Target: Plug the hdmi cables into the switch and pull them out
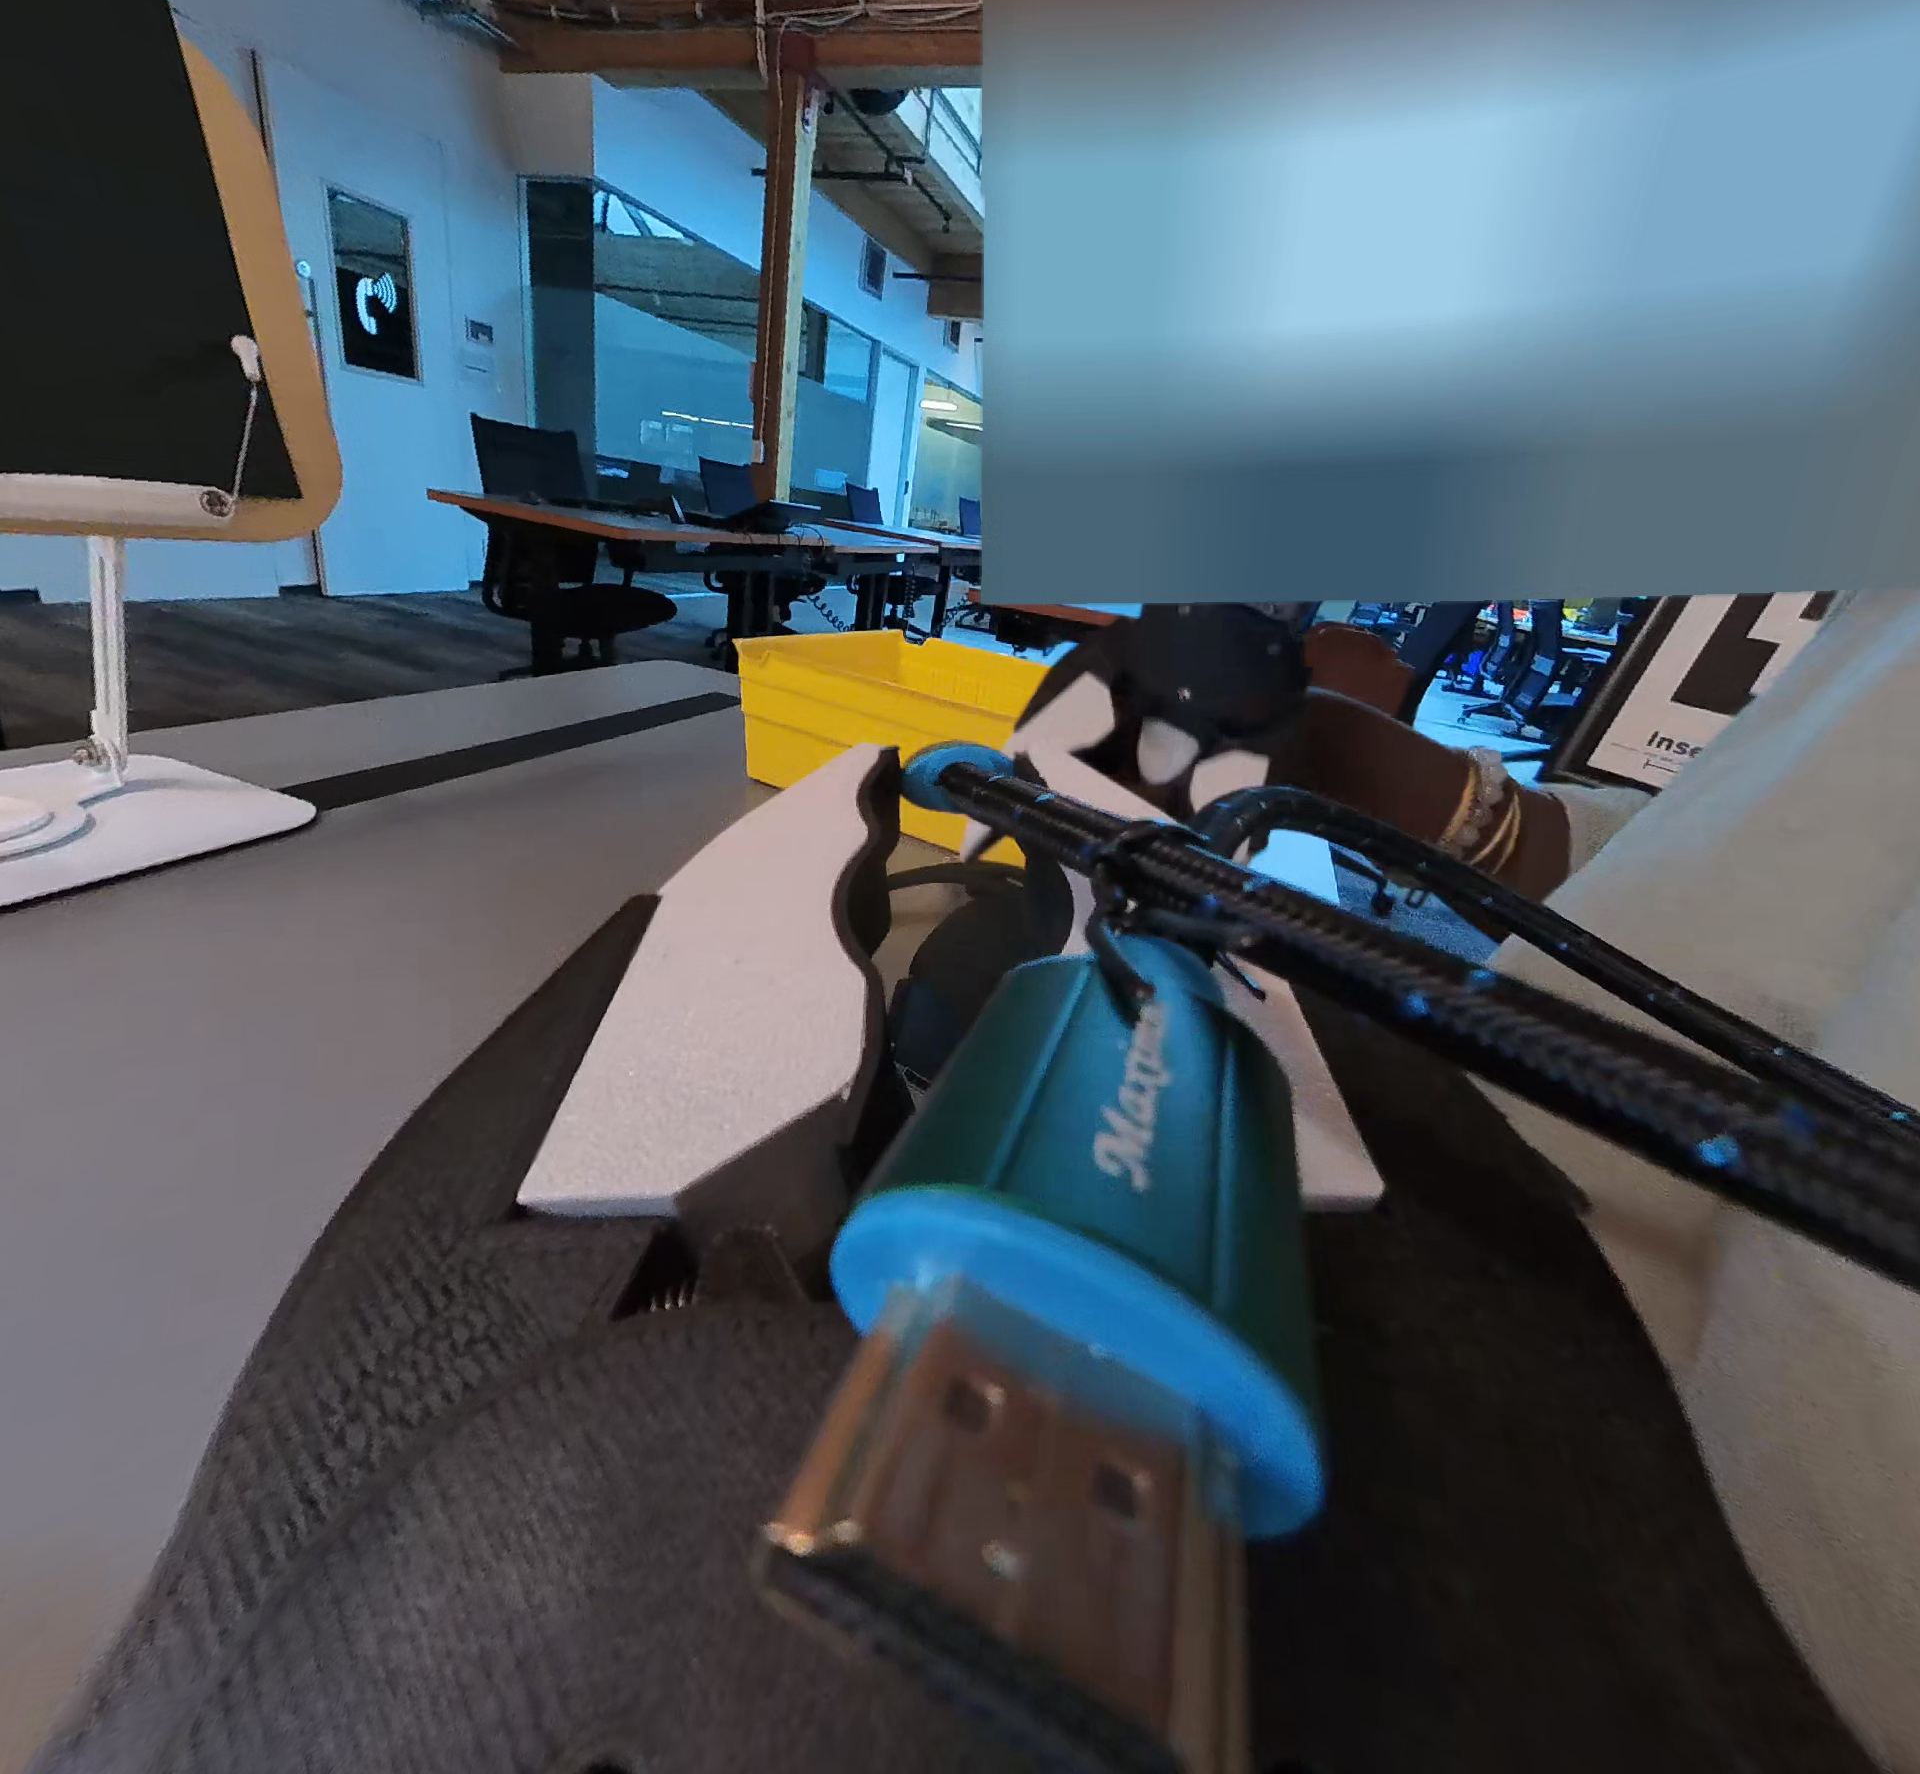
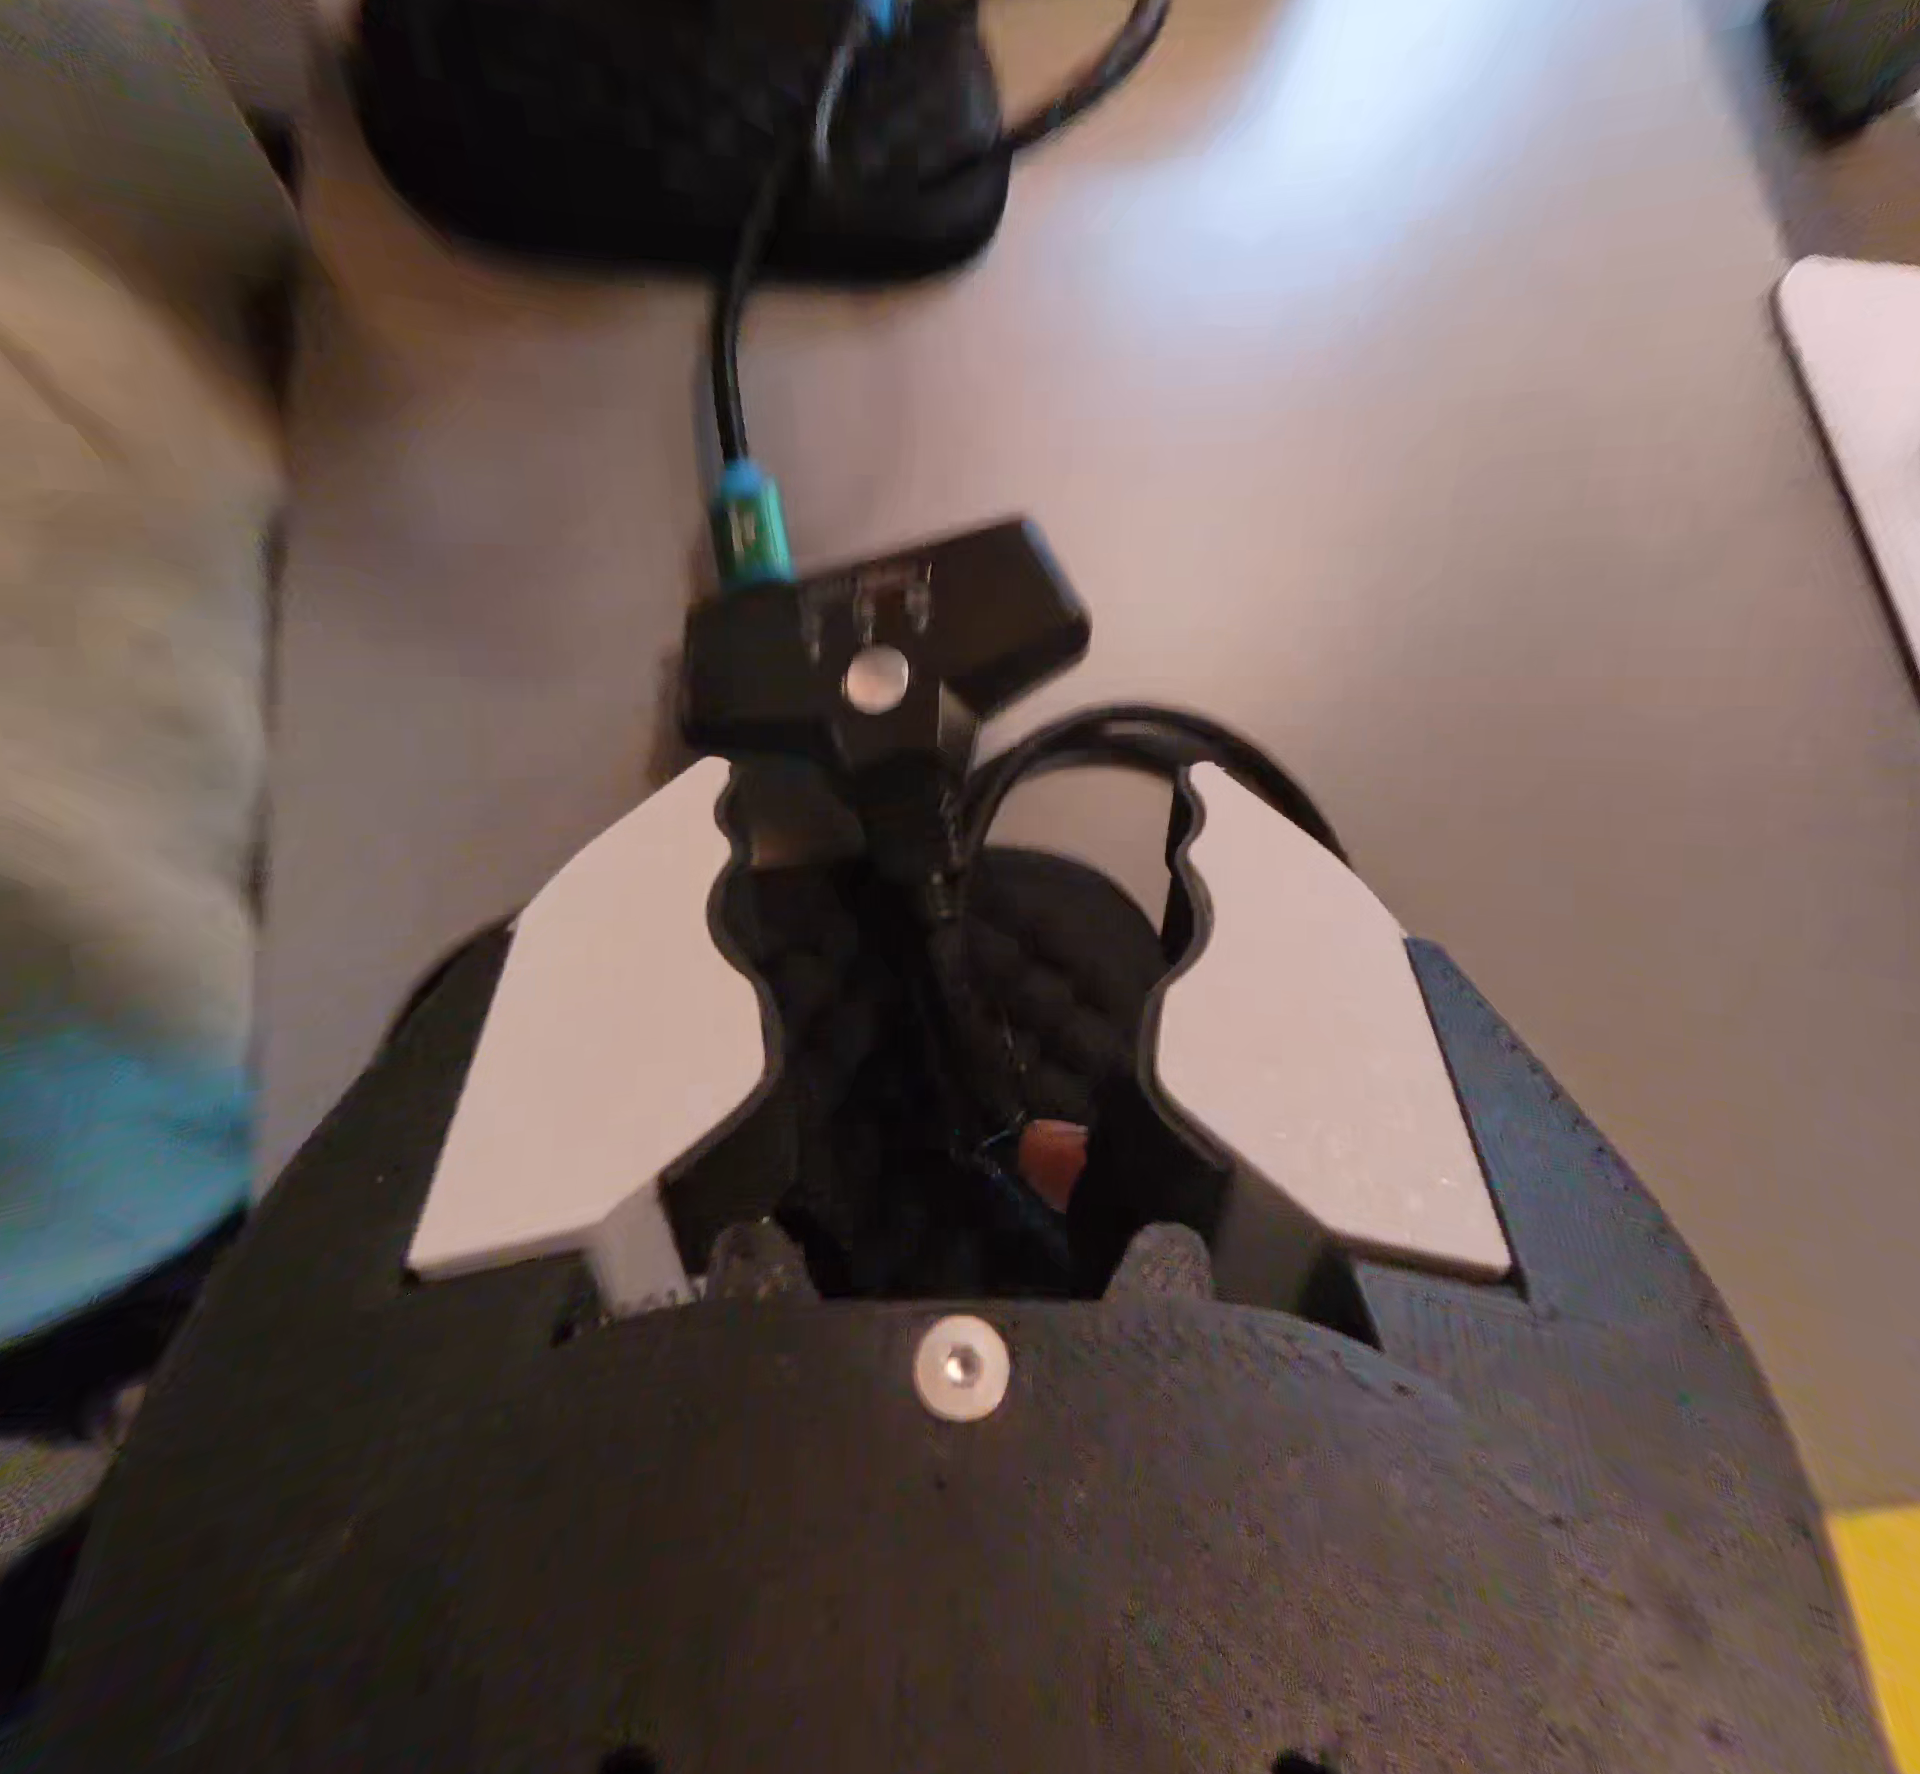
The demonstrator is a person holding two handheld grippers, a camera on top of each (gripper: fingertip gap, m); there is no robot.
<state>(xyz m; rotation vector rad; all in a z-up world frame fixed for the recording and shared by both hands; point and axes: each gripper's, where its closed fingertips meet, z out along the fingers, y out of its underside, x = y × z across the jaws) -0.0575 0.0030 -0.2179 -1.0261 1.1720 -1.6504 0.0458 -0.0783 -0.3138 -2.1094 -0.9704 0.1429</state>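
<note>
One HDMI plug (image 2: 750,535) in switch (image 2: 883,644); yellow bin (image 1: 883,701) nearby.

Office (probably): desks (image 1: 665,529), chairs (image 1: 540,519).

Your teal HDMI plug (image 1: 1091,1142) bore white script; at two o'clock a framed poster (image 1: 1704,696) carried print, perhaps partly cut off.
</note>
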